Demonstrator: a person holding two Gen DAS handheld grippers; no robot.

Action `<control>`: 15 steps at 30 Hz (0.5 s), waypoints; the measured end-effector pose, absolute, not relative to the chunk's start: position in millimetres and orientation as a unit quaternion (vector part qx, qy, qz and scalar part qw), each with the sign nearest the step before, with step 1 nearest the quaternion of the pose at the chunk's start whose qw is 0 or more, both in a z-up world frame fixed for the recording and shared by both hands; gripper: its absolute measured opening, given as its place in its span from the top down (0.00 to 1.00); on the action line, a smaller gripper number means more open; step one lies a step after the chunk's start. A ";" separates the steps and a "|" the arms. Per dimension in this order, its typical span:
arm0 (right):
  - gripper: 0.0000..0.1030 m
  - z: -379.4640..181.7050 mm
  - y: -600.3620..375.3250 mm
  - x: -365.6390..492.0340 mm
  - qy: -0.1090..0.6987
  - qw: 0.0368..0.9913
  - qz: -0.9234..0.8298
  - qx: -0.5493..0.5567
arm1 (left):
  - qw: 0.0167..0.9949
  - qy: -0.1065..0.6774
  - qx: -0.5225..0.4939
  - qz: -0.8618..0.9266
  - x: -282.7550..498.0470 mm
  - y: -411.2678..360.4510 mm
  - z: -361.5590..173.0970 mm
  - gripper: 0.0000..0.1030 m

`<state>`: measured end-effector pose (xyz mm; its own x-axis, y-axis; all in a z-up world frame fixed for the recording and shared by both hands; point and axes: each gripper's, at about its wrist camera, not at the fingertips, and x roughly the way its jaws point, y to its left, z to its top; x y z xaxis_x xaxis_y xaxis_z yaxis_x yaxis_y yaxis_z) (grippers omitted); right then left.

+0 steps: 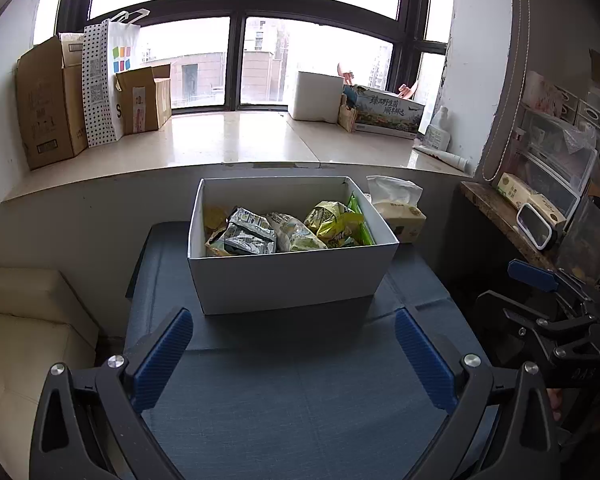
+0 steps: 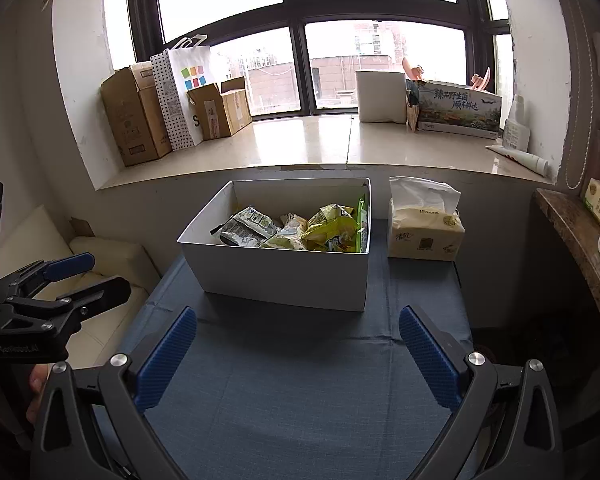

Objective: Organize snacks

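White card forms the box that sits in the middle of the bench, on a dark blue cloth, with its open top facing up so that packets can be dropped in or lifted out from above. Inside lie the snacks: crinkled silver-grey packets toward the left, yellow-green ones toward the right, and a flat green packet standing on edge against the right wall. They are heaped loosely, not in rows, so my guess is that the sorting is either barely begun or the box is the collecting place (the pictures alone do not settle which). A pack of tissues stands just beside the box on its right, near the far edge of the bench, apart from the snacks and probably no part of the job.

Both tools hover on the near side of the box, above bare cloth, touching nothing. The left tool has its blue pads spread wide with nothing between them; the right tool is spread just as wide and equally empty. Each shows at the edge of the other's view, so they are side by side, pointed at the box, placed well for a reach forward into it.
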<state>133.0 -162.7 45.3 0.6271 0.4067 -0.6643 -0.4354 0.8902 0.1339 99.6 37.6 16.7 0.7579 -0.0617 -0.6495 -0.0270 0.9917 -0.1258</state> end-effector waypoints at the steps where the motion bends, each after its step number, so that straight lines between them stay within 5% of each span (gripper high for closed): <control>1: 0.00 45.1 -162.6 132.9 0.363 0.902 0.233 -0.020 | 0.936 0.347 -0.064 -0.009 99.5 37.8 16.8 0.00; 15: 0.00 43.9 -160.6 132.3 0.366 0.900 0.236 -0.021 | 0.935 0.350 -0.060 -0.012 101.4 35.5 14.7 0.00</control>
<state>132.3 -160.6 43.9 0.6208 0.4098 -0.6683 -0.4401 0.8877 0.1355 101.4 35.5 14.7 0.7547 -0.0637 -0.6530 -0.0200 0.9926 -0.1200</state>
